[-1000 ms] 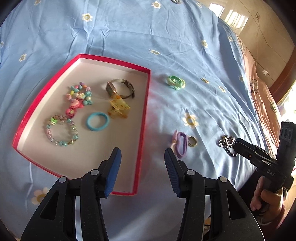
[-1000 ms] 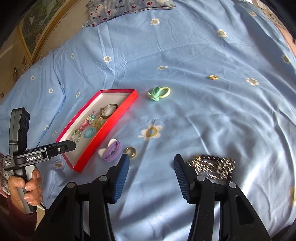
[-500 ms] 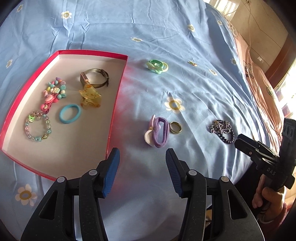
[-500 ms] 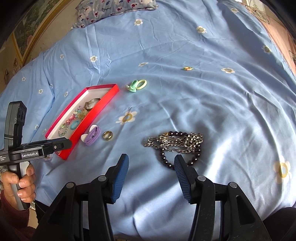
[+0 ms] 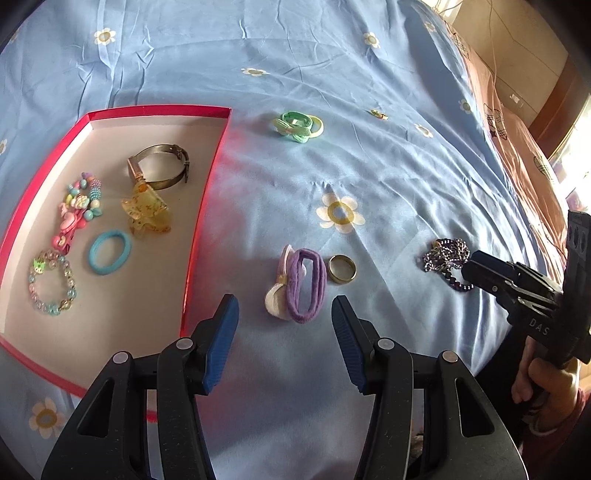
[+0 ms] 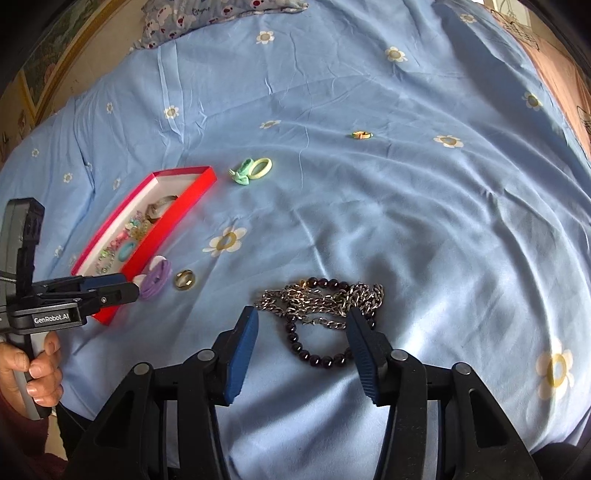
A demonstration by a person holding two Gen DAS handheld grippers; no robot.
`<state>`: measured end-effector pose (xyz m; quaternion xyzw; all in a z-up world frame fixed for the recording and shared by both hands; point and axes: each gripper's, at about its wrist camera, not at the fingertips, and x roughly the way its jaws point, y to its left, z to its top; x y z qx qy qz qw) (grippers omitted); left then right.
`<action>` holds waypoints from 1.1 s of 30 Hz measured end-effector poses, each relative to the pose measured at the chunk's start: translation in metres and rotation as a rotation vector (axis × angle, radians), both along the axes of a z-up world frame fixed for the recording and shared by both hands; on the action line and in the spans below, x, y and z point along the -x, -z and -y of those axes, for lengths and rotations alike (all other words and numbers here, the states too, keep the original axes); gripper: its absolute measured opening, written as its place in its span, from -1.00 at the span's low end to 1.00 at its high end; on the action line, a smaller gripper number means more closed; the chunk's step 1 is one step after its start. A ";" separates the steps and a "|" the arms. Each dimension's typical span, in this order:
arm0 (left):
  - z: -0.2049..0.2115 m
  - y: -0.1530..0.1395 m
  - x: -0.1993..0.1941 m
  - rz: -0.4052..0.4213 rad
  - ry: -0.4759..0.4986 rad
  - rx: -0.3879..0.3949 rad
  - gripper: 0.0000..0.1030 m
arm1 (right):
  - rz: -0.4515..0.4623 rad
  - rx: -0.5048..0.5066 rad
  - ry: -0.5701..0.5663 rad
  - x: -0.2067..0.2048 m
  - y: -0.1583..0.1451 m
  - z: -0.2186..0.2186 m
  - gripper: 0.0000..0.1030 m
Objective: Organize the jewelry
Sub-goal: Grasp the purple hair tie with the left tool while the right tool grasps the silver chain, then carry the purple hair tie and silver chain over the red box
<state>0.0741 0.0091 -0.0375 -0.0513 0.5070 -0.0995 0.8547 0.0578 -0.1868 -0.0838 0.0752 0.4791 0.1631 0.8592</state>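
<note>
Two blue-padded left tongs (image 5: 284, 325) spread, empty, above a purple fabric hair tie (image 5: 306, 284) beside a red shallow box (image 5: 207, 210) on the blue bed. Right tongs (image 6: 301, 343), closing, straddle a silver chain with dark beads (image 6: 321, 302), untouched.

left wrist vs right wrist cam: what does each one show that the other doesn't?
Left wrist only: the tray's contents in full, the metal bangle, amber claw clip and blue hair tie laid out clearly.

Right wrist only: the patterned pillow at the head of the bed, and the chain and bead bracelet pile up close between the closing jaws of the right gripper.

Both: red tray, purple scrunchie, gold ring, green hair tie, blue floral sheet.
</note>
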 end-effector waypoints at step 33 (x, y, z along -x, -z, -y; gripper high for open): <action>0.004 -0.005 -0.013 0.067 0.049 -0.010 -0.77 | 0.093 0.027 0.040 -0.016 -0.010 -0.002 -0.96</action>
